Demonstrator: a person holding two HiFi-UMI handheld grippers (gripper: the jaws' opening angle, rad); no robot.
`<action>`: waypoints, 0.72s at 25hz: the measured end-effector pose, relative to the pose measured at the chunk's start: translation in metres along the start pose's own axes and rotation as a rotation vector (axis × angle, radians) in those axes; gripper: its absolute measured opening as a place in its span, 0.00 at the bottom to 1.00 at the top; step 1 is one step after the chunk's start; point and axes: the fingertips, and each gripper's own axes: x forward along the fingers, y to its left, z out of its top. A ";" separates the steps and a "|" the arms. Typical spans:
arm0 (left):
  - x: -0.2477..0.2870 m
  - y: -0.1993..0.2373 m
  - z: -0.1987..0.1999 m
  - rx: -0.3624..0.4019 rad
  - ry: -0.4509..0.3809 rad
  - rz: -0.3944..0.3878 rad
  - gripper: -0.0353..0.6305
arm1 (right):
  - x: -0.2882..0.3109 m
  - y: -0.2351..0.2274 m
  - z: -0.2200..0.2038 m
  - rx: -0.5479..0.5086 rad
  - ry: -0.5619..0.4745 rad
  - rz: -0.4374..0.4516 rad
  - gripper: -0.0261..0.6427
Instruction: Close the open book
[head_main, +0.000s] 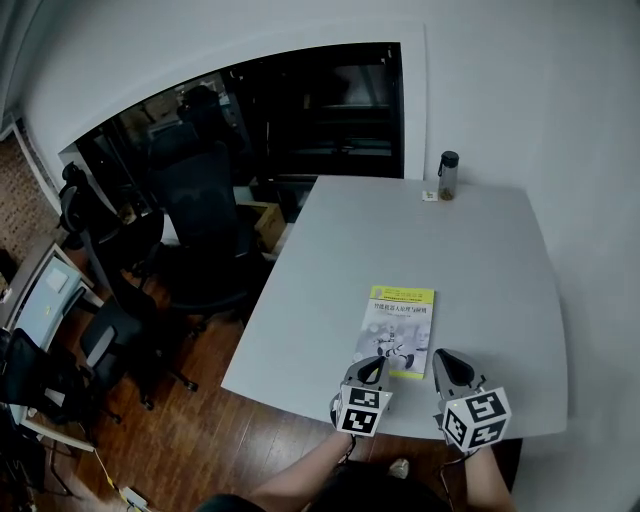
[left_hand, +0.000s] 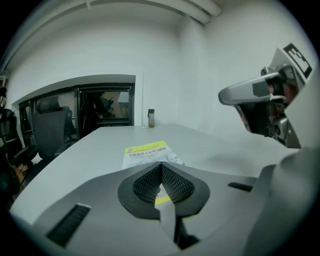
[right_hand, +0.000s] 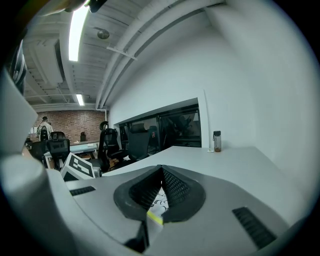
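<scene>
A thin book (head_main: 400, 322) with a grey cover and a yellow band along its far edge lies flat and closed on the grey table (head_main: 480, 250). In the left gripper view the book (left_hand: 146, 152) lies just ahead of the jaws. My left gripper (head_main: 374, 364) hovers over the book's near left corner, its fingertips touching with nothing between them. My right gripper (head_main: 440, 356) hangs just right of the book's near right corner, likewise shut and empty. Through the right gripper (right_hand: 161, 170), a strip of the book's cover (right_hand: 157, 202) shows below the pads.
A small dark-capped bottle (head_main: 447, 175) stands at the table's far edge beside a small white item (head_main: 428, 195). Black office chairs (head_main: 200, 225) crowd the wooden floor left of the table. The table's near edge runs just under both grippers.
</scene>
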 end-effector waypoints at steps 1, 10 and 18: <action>-0.003 -0.004 0.007 0.004 -0.012 -0.001 0.06 | -0.003 -0.003 0.002 0.001 -0.008 0.004 0.04; -0.050 -0.037 0.088 0.033 -0.174 -0.021 0.06 | -0.025 -0.027 0.033 -0.036 -0.141 0.035 0.04; -0.096 -0.052 0.139 0.043 -0.278 -0.092 0.06 | -0.043 0.001 0.070 -0.130 -0.226 0.061 0.04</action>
